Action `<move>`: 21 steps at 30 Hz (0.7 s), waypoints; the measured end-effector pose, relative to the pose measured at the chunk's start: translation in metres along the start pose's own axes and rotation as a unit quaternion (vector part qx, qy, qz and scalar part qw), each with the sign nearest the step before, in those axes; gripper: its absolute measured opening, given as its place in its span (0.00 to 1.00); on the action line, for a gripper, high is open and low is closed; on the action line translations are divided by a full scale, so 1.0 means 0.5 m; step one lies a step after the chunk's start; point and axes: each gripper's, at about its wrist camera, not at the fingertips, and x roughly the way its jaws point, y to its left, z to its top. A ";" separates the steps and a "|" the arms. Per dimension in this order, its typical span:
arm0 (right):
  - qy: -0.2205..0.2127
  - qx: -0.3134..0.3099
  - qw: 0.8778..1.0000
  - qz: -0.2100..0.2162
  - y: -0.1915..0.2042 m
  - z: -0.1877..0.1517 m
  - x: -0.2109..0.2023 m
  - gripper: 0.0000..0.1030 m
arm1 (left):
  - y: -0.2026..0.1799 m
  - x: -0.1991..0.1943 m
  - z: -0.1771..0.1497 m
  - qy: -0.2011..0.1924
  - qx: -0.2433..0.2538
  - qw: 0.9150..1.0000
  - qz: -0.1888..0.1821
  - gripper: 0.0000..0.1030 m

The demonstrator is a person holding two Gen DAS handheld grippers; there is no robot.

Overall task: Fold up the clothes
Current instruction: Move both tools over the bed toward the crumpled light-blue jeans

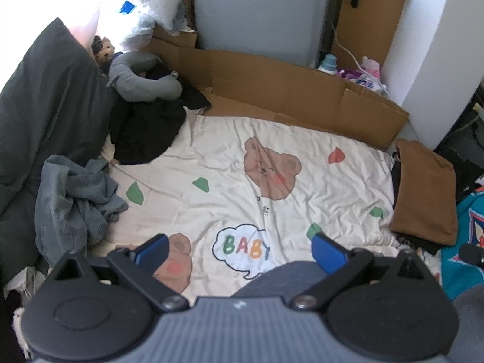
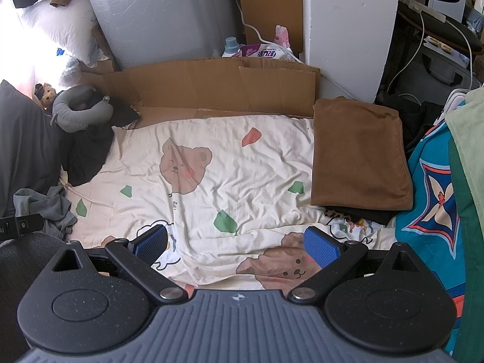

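A crumpled grey-blue garment (image 1: 75, 202) (image 2: 45, 208) lies at the left edge of the cream bear-print sheet (image 1: 236, 187) (image 2: 242, 163). A dark black garment (image 1: 145, 133) (image 2: 87, 154) lies heaped behind it. On the right, a folded brown garment (image 1: 423, 193) (image 2: 360, 154) rests on a folded dark piece (image 2: 372, 216). My left gripper (image 1: 239, 249) is open above the sheet's near edge, nothing between its blue pads. My right gripper (image 2: 236, 243) is open too, hovering empty over the sheet just left of the brown stack.
A grey neck pillow (image 1: 142, 78) (image 2: 78, 106) and small teddy (image 2: 47, 93) sit at the back left beside a dark pillow (image 1: 45, 106). Flattened cardboard (image 1: 272, 81) (image 2: 217, 87) lines the back. A teal patterned cloth (image 2: 432, 205) lies on the right.
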 end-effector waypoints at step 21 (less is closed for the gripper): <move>-0.005 0.006 1.000 0.006 -0.004 0.001 -0.006 0.97 | -0.019 -0.007 0.001 -0.006 0.025 1.000 -0.011 0.98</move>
